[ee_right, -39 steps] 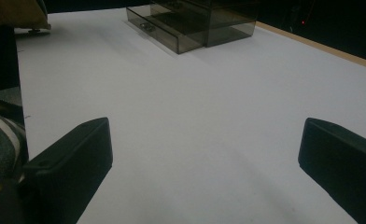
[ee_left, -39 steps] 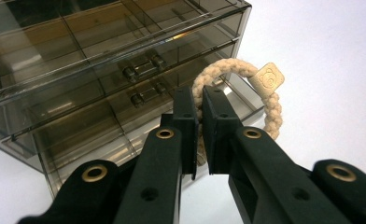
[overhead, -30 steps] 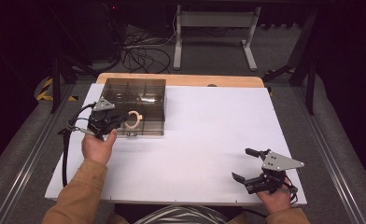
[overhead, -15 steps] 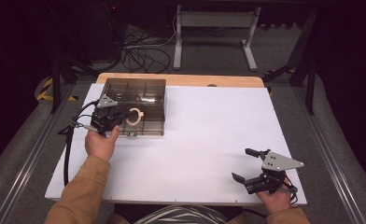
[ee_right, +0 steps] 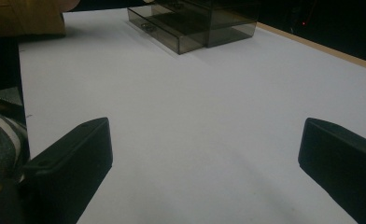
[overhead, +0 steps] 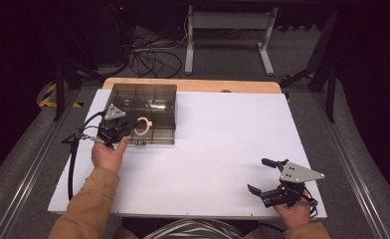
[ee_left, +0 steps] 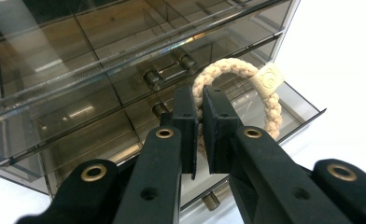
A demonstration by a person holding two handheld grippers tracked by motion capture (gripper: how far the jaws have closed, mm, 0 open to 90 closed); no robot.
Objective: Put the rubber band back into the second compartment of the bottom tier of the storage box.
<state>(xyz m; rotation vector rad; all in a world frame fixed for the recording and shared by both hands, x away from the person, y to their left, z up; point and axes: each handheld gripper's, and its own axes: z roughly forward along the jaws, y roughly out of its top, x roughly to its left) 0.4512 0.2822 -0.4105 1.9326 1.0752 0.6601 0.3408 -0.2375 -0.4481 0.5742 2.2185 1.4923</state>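
Note:
A smoky clear drawer box [overhead: 150, 97] stands at the table's far left, with its bottom drawer [ee_left: 303, 110] pulled out toward me. My left gripper [overhead: 131, 126] is at the box's front, shut on a cream braided ring [overhead: 144, 125]. In the left gripper view the pads [ee_left: 186, 119] pinch the ring [ee_left: 267, 91] at its left side, and the loop hangs over the open drawer. My right gripper [overhead: 258, 175] rests near the front right edge of the table, jaws wide apart with nothing between them. Its own view shows the box [ee_right: 218, 18] far ahead.
The white table top [overhead: 223, 134] stretches between the two hands. A wooden edge [overhead: 208, 84] runs along the far side. Cables and a metal stand [overhead: 228, 45] lie on the floor beyond. A tan sleeve [overhead: 91, 199] comes in at bottom left.
The left hand has shifted slightly right, closer to the box front, with the ring still in its jaws. The right hand has kept still.

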